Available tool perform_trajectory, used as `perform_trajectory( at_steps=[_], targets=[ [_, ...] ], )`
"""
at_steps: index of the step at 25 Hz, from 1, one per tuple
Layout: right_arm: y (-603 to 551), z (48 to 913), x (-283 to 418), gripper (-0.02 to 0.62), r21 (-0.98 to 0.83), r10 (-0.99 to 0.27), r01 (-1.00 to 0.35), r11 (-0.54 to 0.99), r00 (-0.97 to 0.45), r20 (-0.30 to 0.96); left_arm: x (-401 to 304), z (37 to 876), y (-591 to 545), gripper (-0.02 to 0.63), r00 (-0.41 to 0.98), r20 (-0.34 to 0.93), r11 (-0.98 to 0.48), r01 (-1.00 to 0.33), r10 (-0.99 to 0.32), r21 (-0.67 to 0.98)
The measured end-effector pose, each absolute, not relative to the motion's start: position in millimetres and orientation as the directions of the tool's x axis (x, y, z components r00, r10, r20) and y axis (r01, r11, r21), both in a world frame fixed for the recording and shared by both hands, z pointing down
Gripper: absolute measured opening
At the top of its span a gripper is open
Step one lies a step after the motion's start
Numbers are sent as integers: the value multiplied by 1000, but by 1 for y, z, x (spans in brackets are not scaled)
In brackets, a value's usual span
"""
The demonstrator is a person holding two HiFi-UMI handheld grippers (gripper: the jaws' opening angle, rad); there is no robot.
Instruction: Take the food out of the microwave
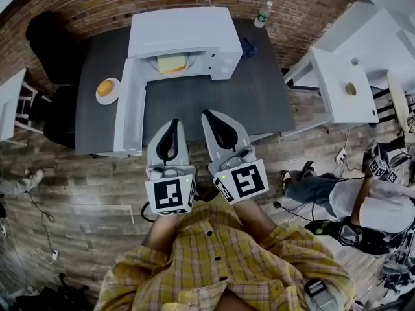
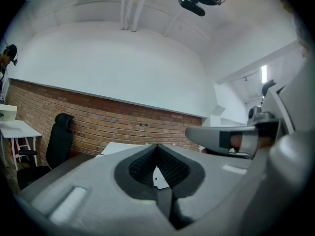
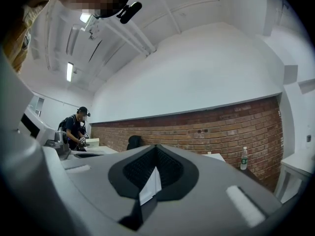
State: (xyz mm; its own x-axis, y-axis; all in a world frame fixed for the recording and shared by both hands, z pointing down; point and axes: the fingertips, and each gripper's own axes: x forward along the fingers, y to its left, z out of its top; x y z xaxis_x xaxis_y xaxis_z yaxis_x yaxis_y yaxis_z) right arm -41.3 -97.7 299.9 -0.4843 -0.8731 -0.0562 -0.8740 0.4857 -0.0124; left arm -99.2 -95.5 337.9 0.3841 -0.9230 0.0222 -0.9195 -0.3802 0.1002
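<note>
A white microwave (image 1: 178, 34) stands at the back of a dark grey table (image 1: 253, 102), its door (image 1: 128, 105) swung open to the left. Inside lies the food (image 1: 172, 64), a pale yellow slab on a plate. My left gripper (image 1: 174, 124) and right gripper (image 1: 207, 115) hover side by side over the table's near edge, pointing at the microwave, well short of it. Both are shut with nothing held. In the left gripper view the left gripper (image 2: 157, 147) shows its jaws meeting at the tip; the right gripper (image 3: 156, 148) looks the same in its own view.
A small plate with an orange item (image 1: 107, 89) sits on the table left of the door. Two water bottles (image 1: 262, 13) stand at the table's back edge, a blue object (image 1: 249, 46) right of the microwave. A black chair (image 1: 48, 44) is left, a white table (image 1: 343, 86) right, a person (image 1: 363, 203) crouches nearby.
</note>
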Motion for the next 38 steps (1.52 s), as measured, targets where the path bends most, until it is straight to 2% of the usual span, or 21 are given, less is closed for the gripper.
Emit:
perform_trajectory(
  at_steps=[21,38],
  targets=[
    [-162,299,-49,3,12,-867,-869,495,-495,-63,-103,341,-157,0,353,24,-350,-932,-935,98],
    [-227,335,-24,3,-15,-845,-844,536,-535,-11,-94,374,-239,0,281,108,-266,-955,-954,135]
  ],
)
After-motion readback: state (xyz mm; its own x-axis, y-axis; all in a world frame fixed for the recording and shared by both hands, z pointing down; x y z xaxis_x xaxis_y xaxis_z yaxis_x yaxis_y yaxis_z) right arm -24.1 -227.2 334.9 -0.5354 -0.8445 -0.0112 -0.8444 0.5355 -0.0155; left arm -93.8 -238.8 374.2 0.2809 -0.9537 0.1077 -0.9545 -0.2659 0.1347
